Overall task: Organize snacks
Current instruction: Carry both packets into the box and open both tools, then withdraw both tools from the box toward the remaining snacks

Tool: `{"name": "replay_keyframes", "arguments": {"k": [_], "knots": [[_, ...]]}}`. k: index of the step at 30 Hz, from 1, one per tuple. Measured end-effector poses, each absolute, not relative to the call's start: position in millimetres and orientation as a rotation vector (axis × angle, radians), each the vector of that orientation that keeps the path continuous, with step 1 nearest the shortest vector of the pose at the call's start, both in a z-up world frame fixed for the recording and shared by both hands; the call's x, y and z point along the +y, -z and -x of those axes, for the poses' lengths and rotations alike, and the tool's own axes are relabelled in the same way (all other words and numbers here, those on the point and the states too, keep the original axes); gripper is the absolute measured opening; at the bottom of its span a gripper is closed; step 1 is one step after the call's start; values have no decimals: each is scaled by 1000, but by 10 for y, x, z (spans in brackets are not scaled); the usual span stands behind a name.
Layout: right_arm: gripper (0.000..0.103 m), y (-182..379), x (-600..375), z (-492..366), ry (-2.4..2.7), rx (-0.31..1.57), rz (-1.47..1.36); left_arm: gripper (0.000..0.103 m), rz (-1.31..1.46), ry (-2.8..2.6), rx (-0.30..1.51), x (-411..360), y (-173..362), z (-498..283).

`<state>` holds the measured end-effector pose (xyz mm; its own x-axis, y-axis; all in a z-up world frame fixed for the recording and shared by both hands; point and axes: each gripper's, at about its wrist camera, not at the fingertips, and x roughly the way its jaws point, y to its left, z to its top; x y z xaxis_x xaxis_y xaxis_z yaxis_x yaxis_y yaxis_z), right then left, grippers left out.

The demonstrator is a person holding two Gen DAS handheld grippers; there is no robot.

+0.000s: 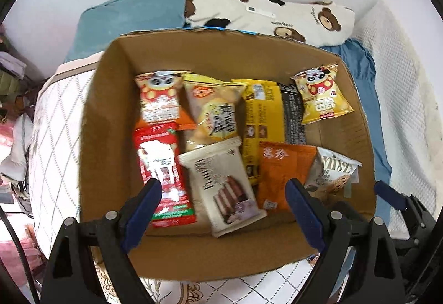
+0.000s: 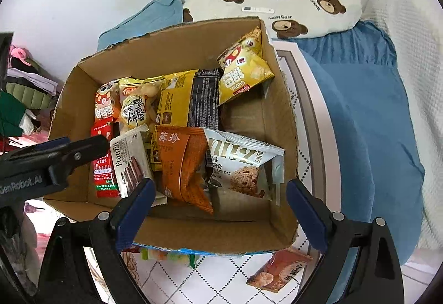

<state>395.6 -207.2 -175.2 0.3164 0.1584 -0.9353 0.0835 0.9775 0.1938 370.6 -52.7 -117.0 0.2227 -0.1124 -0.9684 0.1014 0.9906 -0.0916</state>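
An open cardboard box (image 1: 193, 55) on a bed holds several snack packets lying side by side. Among them are a red packet (image 1: 163, 174), a white wafer packet (image 1: 224, 193), an orange packet (image 1: 279, 174), an oat cookie packet (image 2: 241, 163) and a yellow panda packet (image 1: 322, 93). My left gripper (image 1: 223, 183) hangs open over the box's near left part, above the wafer packet, with nothing between its pads. Over the near right part, above the orange and cookie packets, my right gripper (image 2: 220, 183) also stands open and empty.
An orange-brown packet (image 2: 279, 270) lies on the quilt outside the box's near wall (image 2: 210, 232), and a colourful packet (image 2: 166, 254) pokes out from under it. A bear-print pillow (image 2: 290, 10) and blue bedding (image 2: 373, 110) lie behind and to the right. Clothes pile up at the left.
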Motion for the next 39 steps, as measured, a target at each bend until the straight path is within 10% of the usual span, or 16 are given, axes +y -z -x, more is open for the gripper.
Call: {"name": "replay_keyframes", "arguments": {"k": [39], "knots": [[98,649,-1844,-2360,-46,864,-176,91,-9,38,940,-195,287,-2022]]}}
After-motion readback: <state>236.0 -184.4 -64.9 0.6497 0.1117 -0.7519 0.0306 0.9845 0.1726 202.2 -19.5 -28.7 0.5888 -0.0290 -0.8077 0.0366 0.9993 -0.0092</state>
